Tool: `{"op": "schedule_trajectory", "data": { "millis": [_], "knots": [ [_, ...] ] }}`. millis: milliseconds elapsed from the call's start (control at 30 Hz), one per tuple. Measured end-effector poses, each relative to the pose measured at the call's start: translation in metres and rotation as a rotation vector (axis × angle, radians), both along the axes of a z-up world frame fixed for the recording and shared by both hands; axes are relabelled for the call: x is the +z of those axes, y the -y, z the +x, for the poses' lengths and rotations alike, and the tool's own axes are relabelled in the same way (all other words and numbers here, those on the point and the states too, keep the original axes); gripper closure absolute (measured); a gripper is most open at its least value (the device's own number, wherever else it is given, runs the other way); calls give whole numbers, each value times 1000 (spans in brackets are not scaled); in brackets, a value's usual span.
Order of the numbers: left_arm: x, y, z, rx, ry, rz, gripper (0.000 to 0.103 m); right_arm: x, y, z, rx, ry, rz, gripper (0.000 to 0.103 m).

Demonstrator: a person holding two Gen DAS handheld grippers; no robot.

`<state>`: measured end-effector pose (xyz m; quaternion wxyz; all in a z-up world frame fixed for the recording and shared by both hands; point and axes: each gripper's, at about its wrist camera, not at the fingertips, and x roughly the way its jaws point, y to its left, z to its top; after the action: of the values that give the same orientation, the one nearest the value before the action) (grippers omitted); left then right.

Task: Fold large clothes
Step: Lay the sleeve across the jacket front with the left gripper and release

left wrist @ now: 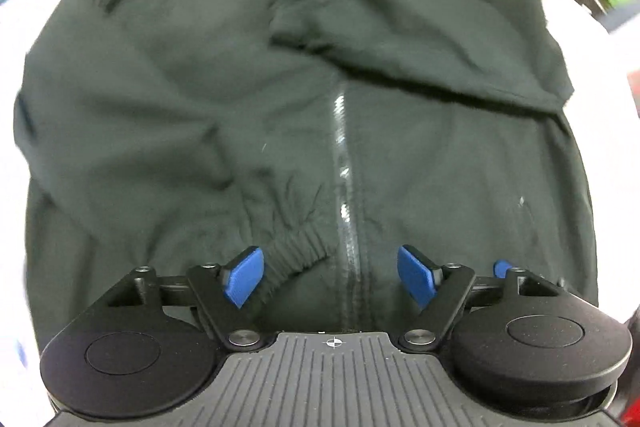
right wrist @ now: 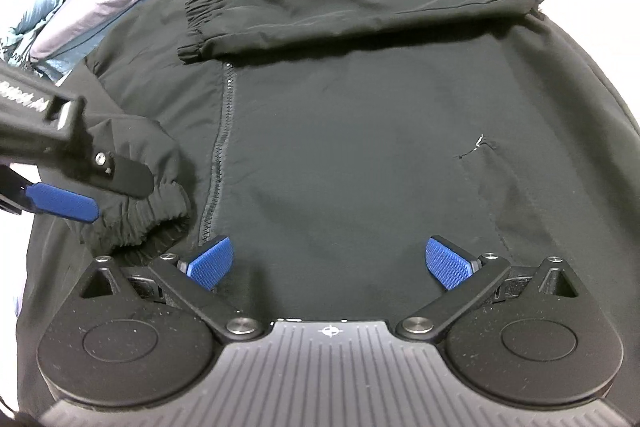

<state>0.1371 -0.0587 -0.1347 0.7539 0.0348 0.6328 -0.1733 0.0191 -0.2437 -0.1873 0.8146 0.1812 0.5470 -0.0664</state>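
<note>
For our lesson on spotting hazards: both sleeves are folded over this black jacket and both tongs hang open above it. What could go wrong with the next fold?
1. The near sleeve cuff sits bunched, so it may slip out.
2. The far sleeve lies loosely on top and may slide.
3. The open left tongs, above the zipper, might snag it.

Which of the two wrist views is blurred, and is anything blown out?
Left wrist view: motion-blurred across the jacket and background, zipper smeared with glare; white table overexposed. Right wrist view: sharper, cuff and seams readable; fisheye bending at edges in both.
</note>
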Motion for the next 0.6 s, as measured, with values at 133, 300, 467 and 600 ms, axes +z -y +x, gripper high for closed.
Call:
{"op": "schedule_trajectory", "data": {
  "millis": [133, 300, 467, 600],
  "knots": [
    [12, -3, -8, -105, 101, 34, 0, -1, 0, 1, -14, 4, 1, 1],
    [7, -31, -4, -55, 116, 129, 0, 1, -4, 7, 1, 19, 16, 1],
    [-2, -78, -10, 37, 118, 186, 0, 5, -11, 12, 20, 40, 51, 1],
    [-18, -97, -24, 21, 147, 260, 0, 7, -19, 16, 38, 57, 86, 1]
  ]
}}
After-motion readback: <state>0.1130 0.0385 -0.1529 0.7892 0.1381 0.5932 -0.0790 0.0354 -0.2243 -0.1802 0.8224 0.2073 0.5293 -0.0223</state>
